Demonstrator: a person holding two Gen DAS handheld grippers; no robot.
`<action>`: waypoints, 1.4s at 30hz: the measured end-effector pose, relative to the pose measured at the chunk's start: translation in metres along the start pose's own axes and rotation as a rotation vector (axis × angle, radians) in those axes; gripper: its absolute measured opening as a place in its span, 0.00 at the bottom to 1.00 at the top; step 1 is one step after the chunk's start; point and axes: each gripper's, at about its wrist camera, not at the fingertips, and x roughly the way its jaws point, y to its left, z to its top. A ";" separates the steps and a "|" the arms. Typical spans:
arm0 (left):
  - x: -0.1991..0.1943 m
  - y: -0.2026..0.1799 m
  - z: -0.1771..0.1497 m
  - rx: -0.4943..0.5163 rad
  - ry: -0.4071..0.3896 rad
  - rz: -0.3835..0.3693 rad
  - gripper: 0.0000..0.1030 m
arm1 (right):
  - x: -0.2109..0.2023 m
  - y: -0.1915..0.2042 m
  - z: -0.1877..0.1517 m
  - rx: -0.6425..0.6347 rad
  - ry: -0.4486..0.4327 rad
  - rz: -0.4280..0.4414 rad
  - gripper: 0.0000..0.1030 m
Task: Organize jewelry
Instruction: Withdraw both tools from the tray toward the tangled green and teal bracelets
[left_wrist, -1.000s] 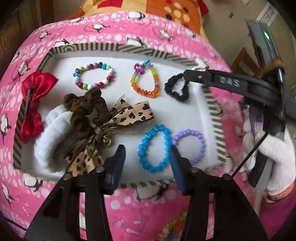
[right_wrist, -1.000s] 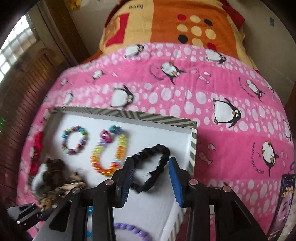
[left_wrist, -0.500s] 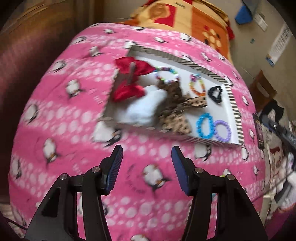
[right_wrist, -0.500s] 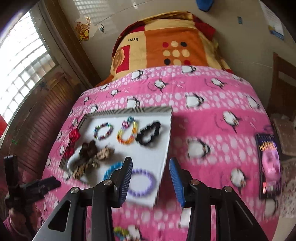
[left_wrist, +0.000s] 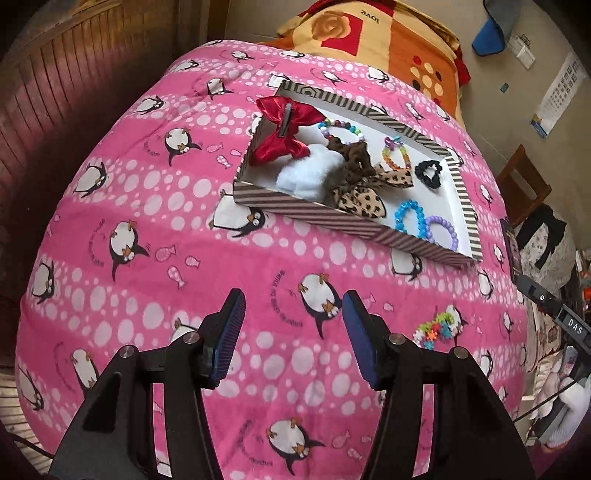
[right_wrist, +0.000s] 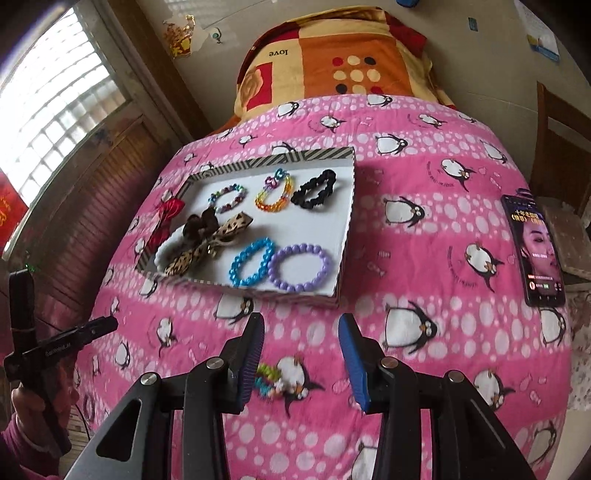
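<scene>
A striped-rimmed tray (left_wrist: 314, 214) lies on the pink penguin blanket. It holds a red bow (left_wrist: 284, 133), a white scrunchie (left_wrist: 306, 173), a brown scrunchie (left_wrist: 351, 158), a leopard bow (left_wrist: 365, 199), a black scrunchie (right_wrist: 314, 190), a blue bead bracelet (right_wrist: 253, 262), a purple one (right_wrist: 299, 267) and two multicoloured ones. A loose colourful bracelet (right_wrist: 269, 380) lies on the blanket in front of the tray, just by my right gripper's left finger. My right gripper (right_wrist: 301, 332) is open and holds nothing. My left gripper (left_wrist: 293, 314) hangs open over bare blanket, left of that bracelet (left_wrist: 436, 330).
A phone (right_wrist: 535, 247) with a lit screen lies on the blanket's right side. An orange and yellow folded quilt (right_wrist: 332, 62) sits beyond the tray. A wooden chair (left_wrist: 524, 181) stands off the bed's right edge, and wood panelling runs along the left.
Both grippers have drawn back from just over the tray to the near part of the bed. The tray now lies well ahead of both. Both stay open.
</scene>
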 end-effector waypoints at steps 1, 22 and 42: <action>-0.001 -0.002 -0.002 0.005 0.002 -0.003 0.53 | -0.001 0.001 -0.002 -0.002 0.001 0.001 0.39; -0.003 -0.019 -0.028 0.052 0.040 -0.035 0.53 | -0.006 0.010 -0.027 -0.016 0.035 0.013 0.39; 0.000 -0.028 -0.040 0.075 0.074 -0.053 0.53 | -0.006 0.005 -0.040 -0.011 0.068 0.009 0.39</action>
